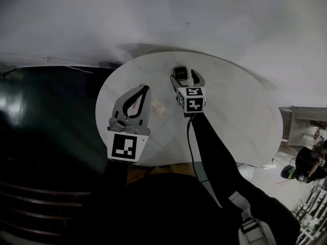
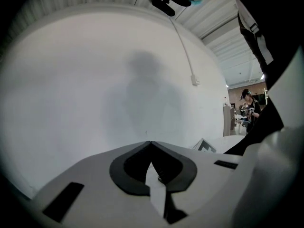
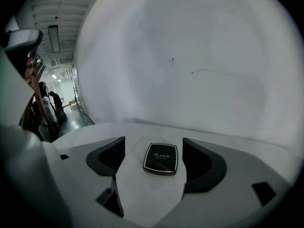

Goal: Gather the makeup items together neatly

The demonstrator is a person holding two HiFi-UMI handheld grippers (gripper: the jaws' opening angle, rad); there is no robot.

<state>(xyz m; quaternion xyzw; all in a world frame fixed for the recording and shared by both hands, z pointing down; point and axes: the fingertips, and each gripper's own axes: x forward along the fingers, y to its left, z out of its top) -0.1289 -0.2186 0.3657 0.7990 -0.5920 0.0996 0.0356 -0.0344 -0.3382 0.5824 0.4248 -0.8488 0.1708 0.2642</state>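
Round white table (image 1: 240, 111), centre. Plain white wall (image 1: 153, 19), 12 o'clock. Dark glossy floor (image 1: 41, 116), 9 o'clock, reflecting pale light.

Lighting is dim and diffuse. A soft shadow (image 2: 148, 96) falls on the wall (image 2: 66, 80). Fisheye distortion darkens every frame edge.

Cannot identify the pale pink scrap (image 1: 157, 106) on the table (image 1: 240, 111) beside the left gripper (image 1: 144, 89): too small, too blurred. Cannot read the gold lettering (image 3: 161, 154) on the black compact (image 3: 161, 159). Cannot see the table's near rim behind the dark sleeve (image 1: 214, 152).
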